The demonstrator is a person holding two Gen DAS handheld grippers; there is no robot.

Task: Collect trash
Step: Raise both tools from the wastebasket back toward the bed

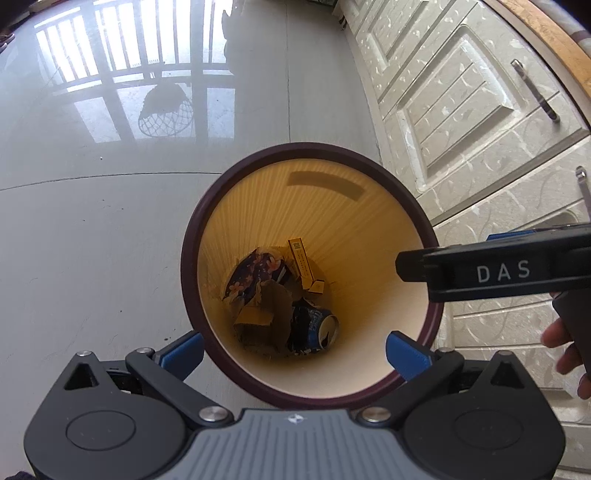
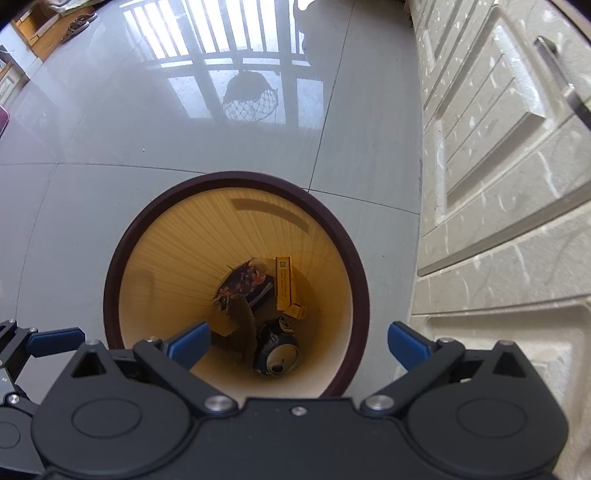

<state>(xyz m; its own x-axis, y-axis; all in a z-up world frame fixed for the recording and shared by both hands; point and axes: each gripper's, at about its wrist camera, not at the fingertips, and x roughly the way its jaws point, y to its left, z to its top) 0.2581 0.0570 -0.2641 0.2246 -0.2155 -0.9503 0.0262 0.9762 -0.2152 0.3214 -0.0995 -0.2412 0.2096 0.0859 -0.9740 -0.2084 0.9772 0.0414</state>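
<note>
A round trash bin point(image 1: 417, 206) with a dark maroon rim and yellow inside stands on the floor; it also shows in the right wrist view point(image 2: 343, 236). At its bottom lie a blue drink can point(image 1: 314, 328) point(image 2: 277, 350), a yellow carton point(image 1: 301, 262) point(image 2: 283, 282), a floral wrapper point(image 1: 253, 275) point(image 2: 245, 282) and brown cardboard point(image 1: 269, 314) point(image 2: 242, 323). My left gripper point(image 1: 295, 349) is open and empty above the bin's near rim. My right gripper point(image 2: 299, 341) is open and empty above the bin; its side shows at the right of the left wrist view point(image 1: 491, 271).
Pale patterned cabinet doors point(image 1: 461, 103) point(image 2: 498, 166) with metal handles point(image 1: 535, 90) stand right of the bin. Glossy grey floor tiles point(image 1: 92, 221) point(image 2: 92, 184) spread left and beyond. Wooden furniture and slippers point(image 2: 77, 20) are far left.
</note>
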